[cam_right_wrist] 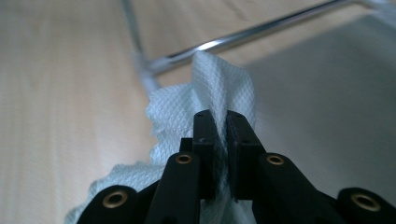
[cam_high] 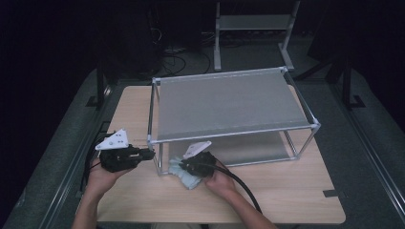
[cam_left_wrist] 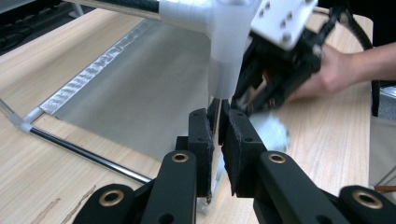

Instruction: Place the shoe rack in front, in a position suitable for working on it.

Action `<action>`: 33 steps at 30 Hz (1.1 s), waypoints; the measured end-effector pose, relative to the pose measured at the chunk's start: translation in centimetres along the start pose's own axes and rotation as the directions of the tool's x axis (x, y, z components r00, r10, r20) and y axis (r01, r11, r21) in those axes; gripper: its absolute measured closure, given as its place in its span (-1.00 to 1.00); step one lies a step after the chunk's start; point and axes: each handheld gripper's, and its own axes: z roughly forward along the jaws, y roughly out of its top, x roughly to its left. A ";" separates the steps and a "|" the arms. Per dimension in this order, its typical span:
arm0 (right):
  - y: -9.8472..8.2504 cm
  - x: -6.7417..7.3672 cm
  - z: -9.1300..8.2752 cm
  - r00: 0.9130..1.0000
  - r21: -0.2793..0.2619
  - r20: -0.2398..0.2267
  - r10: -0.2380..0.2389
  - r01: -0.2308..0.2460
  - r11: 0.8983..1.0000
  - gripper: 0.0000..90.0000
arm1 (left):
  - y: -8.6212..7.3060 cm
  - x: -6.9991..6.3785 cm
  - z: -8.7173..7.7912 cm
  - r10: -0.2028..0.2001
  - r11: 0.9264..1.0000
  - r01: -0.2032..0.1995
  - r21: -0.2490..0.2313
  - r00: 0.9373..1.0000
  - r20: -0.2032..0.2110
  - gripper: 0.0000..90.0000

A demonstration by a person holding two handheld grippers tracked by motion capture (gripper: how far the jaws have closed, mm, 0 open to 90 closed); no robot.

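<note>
A metal rack (cam_high: 229, 131) with two grey mesh shelves stands on the wooden table (cam_high: 286, 200). My left gripper (cam_high: 151, 153) is at the rack's front left corner. In the left gripper view its jaws (cam_left_wrist: 217, 126) are shut on the thin upright post (cam_left_wrist: 225, 70) below the white corner joint. My right gripper (cam_high: 185, 167) is low in front of the same corner, shut on a pale blue cloth (cam_high: 187, 179) bunched on the table. In the right gripper view the cloth (cam_right_wrist: 215, 88) stands up between the closed jaws (cam_right_wrist: 220, 122), close to the rack's bottom bar (cam_right_wrist: 243, 37).
The lower shelf (cam_left_wrist: 140, 93) lies just above the tabletop behind the post. A thick black cable (cam_high: 241, 183) trails from the right gripper toward the table's near edge. Bare wood lies to the left and right of the rack. A second frame (cam_high: 253, 28) stands on the floor beyond.
</note>
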 end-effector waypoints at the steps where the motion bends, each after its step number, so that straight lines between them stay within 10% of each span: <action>1: -0.2 -0.5 -0.3 1.000 -0.002 0.020 0.019 -0.018 1.000 0.84 | 0.0 0.0 0.1 -0.001 1.000 0.001 -0.004 1.000 0.002 0.81; 9: 1.4 1.9 3.2 0.997 -0.006 0.066 0.048 -0.048 0.999 0.83 | -0.1 0.0 0.1 -0.007 1.000 0.007 -0.010 1.000 -0.011 0.81; 15: -0.4 -0.3 1.4 0.986 -0.002 0.130 0.105 -0.106 0.994 0.84 | -0.1 0.0 0.2 -0.007 1.000 0.007 -0.015 1.000 -0.003 0.81; 20: 1.2 0.9 3.1 0.987 -0.002 0.066 0.146 -0.146 0.989 0.83 | 0.0 0.0 0.1 -0.010 1.000 0.010 -0.011 1.000 -0.014 0.81; 27: 0.3 -0.2 2.1 0.977 0.012 0.141 0.158 -0.162 0.987 0.84 | -0.2 0.2 0.1 -0.020 1.000 0.019 -0.018 1.000 -0.019 0.81; 33: 1.3 1.1 3.7 0.982 -0.020 0.099 0.160 -0.159 0.987 0.82 | -0.2 0.3 -0.1 -0.026 1.000 0.026 -0.013 0.999 -0.033 0.81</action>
